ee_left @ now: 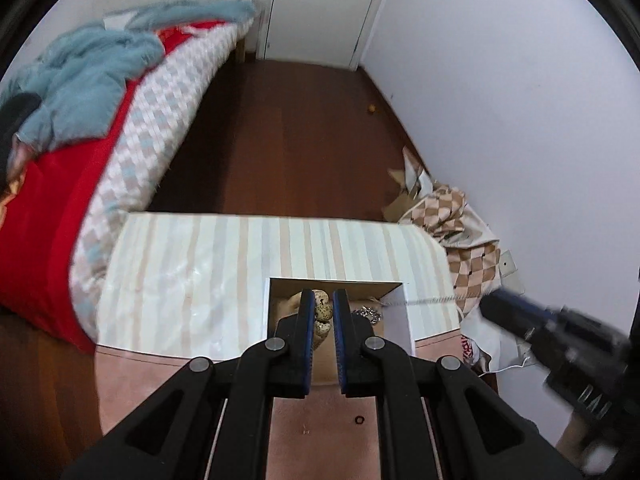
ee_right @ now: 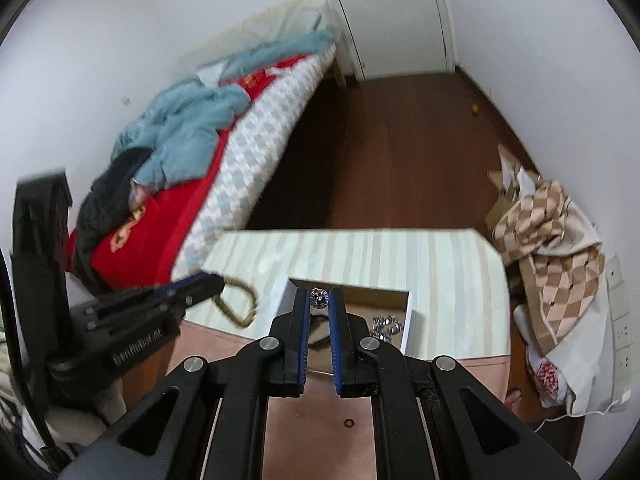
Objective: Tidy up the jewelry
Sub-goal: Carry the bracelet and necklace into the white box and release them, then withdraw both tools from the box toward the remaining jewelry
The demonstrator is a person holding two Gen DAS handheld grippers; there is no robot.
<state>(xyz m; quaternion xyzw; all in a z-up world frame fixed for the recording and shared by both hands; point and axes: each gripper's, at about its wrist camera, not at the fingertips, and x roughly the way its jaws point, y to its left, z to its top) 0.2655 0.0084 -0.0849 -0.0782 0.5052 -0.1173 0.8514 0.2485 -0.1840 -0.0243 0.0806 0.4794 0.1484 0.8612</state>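
My left gripper (ee_left: 321, 300) is shut on a string of speckled beige beads (ee_left: 323, 312) and holds it over the open white box (ee_left: 402, 322) on the striped table (ee_left: 192, 276). In the right wrist view the left gripper (ee_right: 208, 284) shows at the left with the beaded loop (ee_right: 240, 304) hanging over the table. My right gripper (ee_right: 319, 296) is shut on a small silver trinket (ee_right: 319, 299) above the same box (ee_right: 404, 328). A silver chain (ee_right: 386, 325) lies inside the box; it also shows in the left wrist view (ee_left: 366, 314).
A small black ring (ee_right: 349, 423) lies on the pink near strip of the table. A bed (ee_left: 132, 148) with red and blue bedding stands to the left. Checked cloth and bags (ee_right: 552, 248) pile at the right wall. Brown floor runs to a white door (ee_left: 320, 12).
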